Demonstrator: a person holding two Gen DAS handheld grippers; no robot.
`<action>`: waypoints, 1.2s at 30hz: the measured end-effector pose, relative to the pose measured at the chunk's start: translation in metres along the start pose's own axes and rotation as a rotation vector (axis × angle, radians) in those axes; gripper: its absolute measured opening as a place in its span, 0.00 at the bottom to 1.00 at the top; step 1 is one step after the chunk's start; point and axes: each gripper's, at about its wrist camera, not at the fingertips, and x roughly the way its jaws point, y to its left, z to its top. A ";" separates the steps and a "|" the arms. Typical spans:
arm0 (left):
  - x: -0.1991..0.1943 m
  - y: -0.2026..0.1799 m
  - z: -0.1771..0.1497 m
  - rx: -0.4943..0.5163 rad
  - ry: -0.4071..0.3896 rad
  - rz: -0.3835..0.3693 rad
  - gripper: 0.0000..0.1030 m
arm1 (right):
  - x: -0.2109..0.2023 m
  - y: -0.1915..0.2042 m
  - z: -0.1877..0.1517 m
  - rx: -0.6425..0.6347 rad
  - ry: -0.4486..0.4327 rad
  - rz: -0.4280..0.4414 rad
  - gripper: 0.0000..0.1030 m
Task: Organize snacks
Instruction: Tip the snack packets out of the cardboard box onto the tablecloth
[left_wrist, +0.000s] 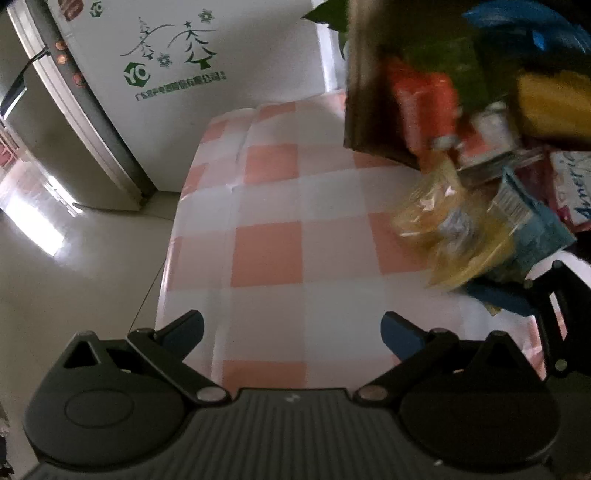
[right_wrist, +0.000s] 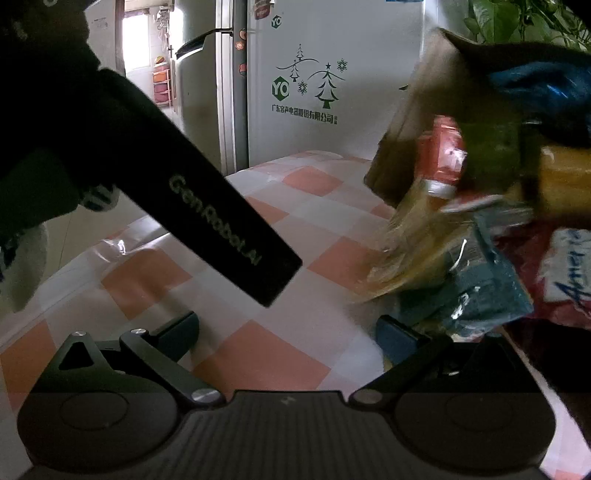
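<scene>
A cardboard box (left_wrist: 373, 92) is tipped on its side at the right, and blurred snack packets spill from its mouth onto the pink-and-white checked tablecloth (left_wrist: 269, 229). Among them are a red packet (left_wrist: 424, 99), clear yellow bags (left_wrist: 439, 221) and a teal packet (left_wrist: 532, 229). My left gripper (left_wrist: 291, 332) hangs open over bare cloth, left of the pile. In the right wrist view the same box (right_wrist: 406, 147), red packet (right_wrist: 443, 155) and teal packet (right_wrist: 484, 284) show. My right gripper (right_wrist: 288, 332) is open, its right fingertip (right_wrist: 395, 338) at the pile's edge.
A white refrigerator (left_wrist: 177, 74) with green tree drawings stands behind the table, a grey one (right_wrist: 199, 92) beside it. A white-and-red pack with blue lettering (right_wrist: 569, 269) lies at the far right. The left gripper's black body (right_wrist: 207, 210) crosses the right wrist view. Tiled floor (left_wrist: 74, 266) lies left.
</scene>
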 end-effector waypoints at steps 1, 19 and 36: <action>0.001 -0.001 0.001 0.002 0.002 -0.001 0.99 | 0.000 0.000 0.000 0.000 0.000 0.000 1.00; 0.001 -0.011 -0.002 0.037 -0.016 0.007 0.99 | -0.001 -0.001 0.000 0.000 0.000 0.000 1.00; -0.002 -0.010 -0.001 0.030 -0.028 0.011 0.99 | 0.002 -0.001 -0.002 0.002 0.001 0.000 1.00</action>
